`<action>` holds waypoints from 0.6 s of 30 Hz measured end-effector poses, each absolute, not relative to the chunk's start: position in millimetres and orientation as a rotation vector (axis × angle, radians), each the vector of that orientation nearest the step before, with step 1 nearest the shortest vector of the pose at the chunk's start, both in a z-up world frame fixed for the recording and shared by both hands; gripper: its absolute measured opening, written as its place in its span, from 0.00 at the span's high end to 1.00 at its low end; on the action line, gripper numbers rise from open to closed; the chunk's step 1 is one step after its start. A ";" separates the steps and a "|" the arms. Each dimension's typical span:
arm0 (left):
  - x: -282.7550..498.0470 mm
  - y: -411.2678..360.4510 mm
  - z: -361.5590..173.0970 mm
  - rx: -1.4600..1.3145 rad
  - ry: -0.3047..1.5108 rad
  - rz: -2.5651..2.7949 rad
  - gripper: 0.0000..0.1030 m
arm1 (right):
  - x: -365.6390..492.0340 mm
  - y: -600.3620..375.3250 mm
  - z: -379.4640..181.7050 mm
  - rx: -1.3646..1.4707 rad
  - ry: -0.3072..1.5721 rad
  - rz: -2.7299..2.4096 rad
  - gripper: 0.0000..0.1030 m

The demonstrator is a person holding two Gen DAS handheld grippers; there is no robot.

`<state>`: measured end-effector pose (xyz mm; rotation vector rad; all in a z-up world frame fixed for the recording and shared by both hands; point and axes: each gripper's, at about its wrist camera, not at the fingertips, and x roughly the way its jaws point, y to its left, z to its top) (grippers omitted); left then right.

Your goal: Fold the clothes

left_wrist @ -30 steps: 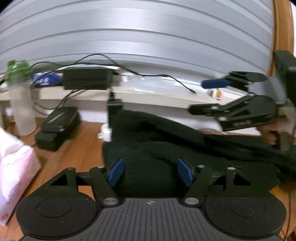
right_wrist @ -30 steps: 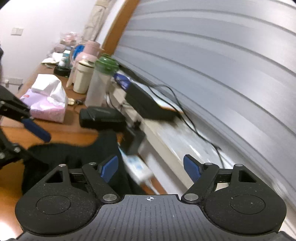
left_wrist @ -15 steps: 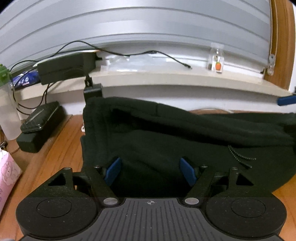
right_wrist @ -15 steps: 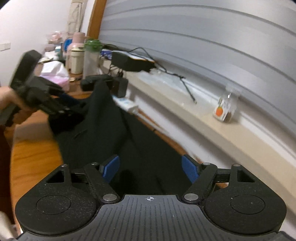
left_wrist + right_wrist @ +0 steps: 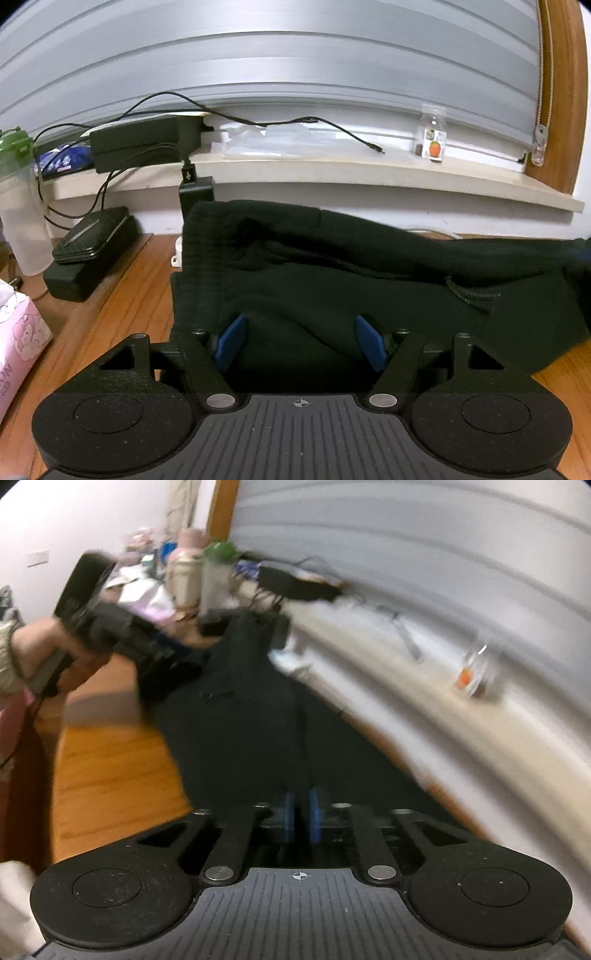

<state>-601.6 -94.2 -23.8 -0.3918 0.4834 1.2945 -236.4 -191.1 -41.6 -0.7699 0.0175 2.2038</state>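
A black garment (image 5: 332,266) lies spread on the wooden table (image 5: 136,295) against the wall under the window sill. My left gripper (image 5: 300,325) hovers over the garment's near left part. Its blue pads stand wide, fabric lies between them without being pinched, and the jaws are closing a little. In the blurred right wrist view, my right gripper (image 5: 301,812) is shut on the near edge of the black garment (image 5: 251,720), which stretches away from it. The left gripper (image 5: 147,646), held by a person's hand (image 5: 40,638), sits at the garment's far end.
A window sill (image 5: 369,177) carries a black power adapter (image 5: 140,142) with cables and a small jar (image 5: 434,138). At the left stand a green-lidded bottle (image 5: 18,206), a black case (image 5: 92,251) and a pink tissue pack (image 5: 18,339).
My right gripper swung over to the garment's right end and closed on the fabric. My left gripper shifted slightly over the garment and stayed wide.
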 end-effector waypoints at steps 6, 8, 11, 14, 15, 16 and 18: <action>-608.3 -90.6 -21.5 -0.389 0.490 1.315 0.33 | -248.8 -127.4 -27.7 -0.782 -0.254 1.938 0.92; -610.2 -92.0 -18.8 -0.392 0.479 1.321 0.33 | -260.5 -97.3 -47.1 -0.813 -0.318 1.867 0.91; -610.0 -95.5 -13.8 -0.385 0.471 1.318 0.33 | -270.5 -62.9 -81.5 -0.910 -0.239 1.880 0.81; -607.6 -99.1 -6.8 -0.363 0.471 1.305 0.32 | -269.1 -56.3 -98.8 -0.913 -0.151 1.929 0.64; -608.1 -98.9 -4.7 -0.357 0.471 1.305 0.31 | -266.6 -60.1 -98.2 -0.890 -0.138 1.942 0.54; -608.8 -98.7 -2.7 -0.352 0.471 1.307 0.31 | -263.6 -63.9 -96.4 -0.867 -0.126 1.955 0.52; -613.5 -97.4 -0.7 -0.352 0.467 1.334 0.31 | -257.6 -73.1 -89.6 -0.821 -0.109 1.966 0.51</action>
